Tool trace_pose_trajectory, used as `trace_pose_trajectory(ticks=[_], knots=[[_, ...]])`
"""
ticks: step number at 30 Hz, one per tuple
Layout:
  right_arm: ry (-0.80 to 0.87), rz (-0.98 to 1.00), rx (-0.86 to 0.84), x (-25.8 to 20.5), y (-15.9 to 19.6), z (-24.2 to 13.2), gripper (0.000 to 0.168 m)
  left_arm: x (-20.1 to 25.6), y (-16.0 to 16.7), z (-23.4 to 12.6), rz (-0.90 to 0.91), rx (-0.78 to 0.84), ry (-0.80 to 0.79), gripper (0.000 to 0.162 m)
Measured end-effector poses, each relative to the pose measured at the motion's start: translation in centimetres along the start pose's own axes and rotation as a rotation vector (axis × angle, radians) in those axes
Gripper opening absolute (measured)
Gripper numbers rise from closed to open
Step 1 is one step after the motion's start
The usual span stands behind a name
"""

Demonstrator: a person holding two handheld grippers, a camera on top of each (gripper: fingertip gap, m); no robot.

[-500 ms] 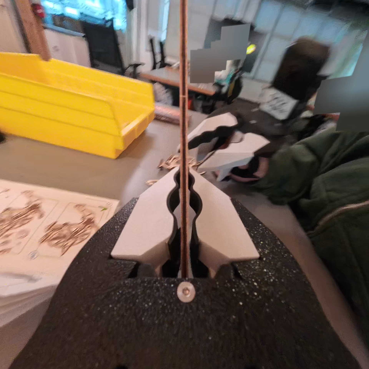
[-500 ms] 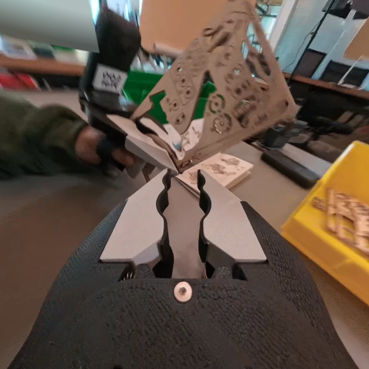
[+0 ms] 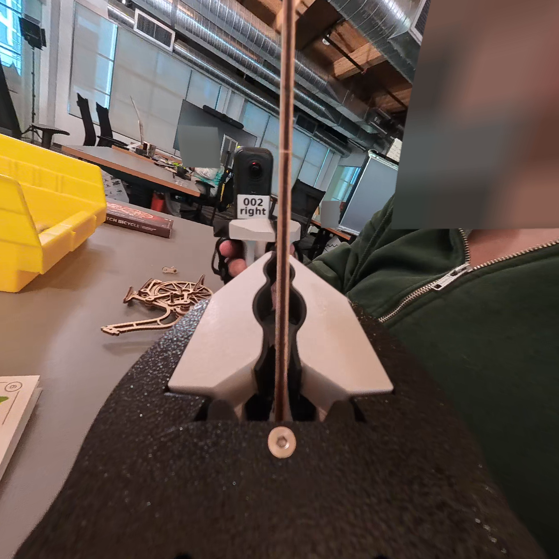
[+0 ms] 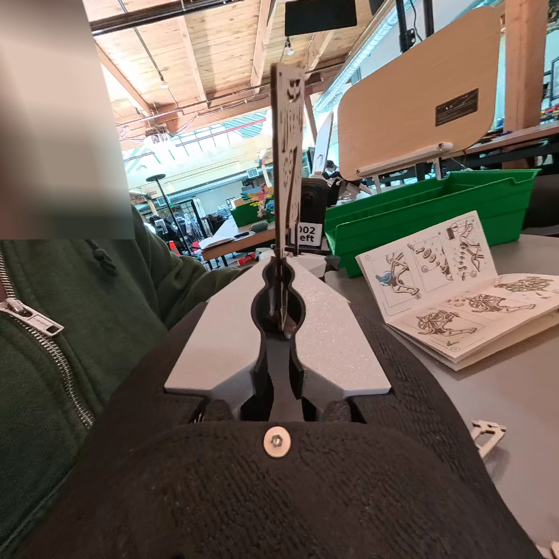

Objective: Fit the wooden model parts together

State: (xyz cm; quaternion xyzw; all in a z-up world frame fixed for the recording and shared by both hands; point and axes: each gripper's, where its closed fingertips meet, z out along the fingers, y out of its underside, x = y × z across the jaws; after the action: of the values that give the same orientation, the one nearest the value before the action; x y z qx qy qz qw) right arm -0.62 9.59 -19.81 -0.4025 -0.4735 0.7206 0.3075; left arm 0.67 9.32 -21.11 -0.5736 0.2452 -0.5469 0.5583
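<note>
Plywood parts sheet (image 3: 286, 121) now upright and edge-on in both wrist views, no longer tilted with its cut-out face toward the right wrist camera as half a second ago. Right gripper (image 4: 279, 263), then spread wide and short of the sheet's lower corner, now drawn in around that corner, tips pressed to either face of the wood. Lifted higher too, with ceiling beams in view where the tabletop was. Reads as a second hold just taken on the sheet, probably to steady it for pressing a piece free; no part joined to another yet.

Left gripper (image 3: 279, 263) clamped along the sheet's lower edge, wood running the whole length of the slot between its fingers. Facing the right gripper from the far side of the same sheet, almost tip to tip.

Below, flat on the grey table (image 3: 60, 332): partly built wooden bicycle (image 3: 163, 302), touched by neither tool, with a small loose link (image 3: 169, 270) just beyond it. Yellow bin (image 3: 45, 211) to one side, open instruction booklet (image 4: 438, 287) and green bin (image 4: 423, 217) to the other
</note>
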Motion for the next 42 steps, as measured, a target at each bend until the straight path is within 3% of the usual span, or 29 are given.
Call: trace_pose_trajectory(ticks=[9, 17, 20, 26, 32, 39, 42], knots=[[-0.059, -0.094, -0.032, -1.4, 0.3, 0.1, 0.003, 1.4, 0.2, 0.2, -0.07, 0.002, 0.112, 0.001], [-0.153, -0.086, -0.062, -2.7, 0.7, -0.2, 0.015, 2.0, 0.5, 0.3, -0.077, -0.015, 0.158, 0.001], [-0.149, -0.112, -0.078, -2.7, 0.8, -0.3, 0.004, 2.5, 0.9, 0.5, -0.051, -0.035, 0.175, 0.001], [-0.188, -0.154, -0.129, -3.5, 1.3, -0.5, 0.003, 3.2, 1.4, 0.6, -0.026, -0.067, 0.208, 0.001], [-0.278, -0.358, -0.217, -6.3, 2.9, -0.3, 0.002, 5.5, 2.8, 0.3, 0.329, -0.149, 0.263, 0.001], [-0.313, -0.555, -0.293, -7.8, 4.6, -0.6, 0.002, 6.5, 4.5, 0.3, 0.557, -0.171, 0.328, 0.001], [-0.33, -0.56, -0.326, -7.9, 5.1, -0.9, 0.002, 6.5, 5.1, 0.3, 0.557, -0.195, 0.34, 0.001]])
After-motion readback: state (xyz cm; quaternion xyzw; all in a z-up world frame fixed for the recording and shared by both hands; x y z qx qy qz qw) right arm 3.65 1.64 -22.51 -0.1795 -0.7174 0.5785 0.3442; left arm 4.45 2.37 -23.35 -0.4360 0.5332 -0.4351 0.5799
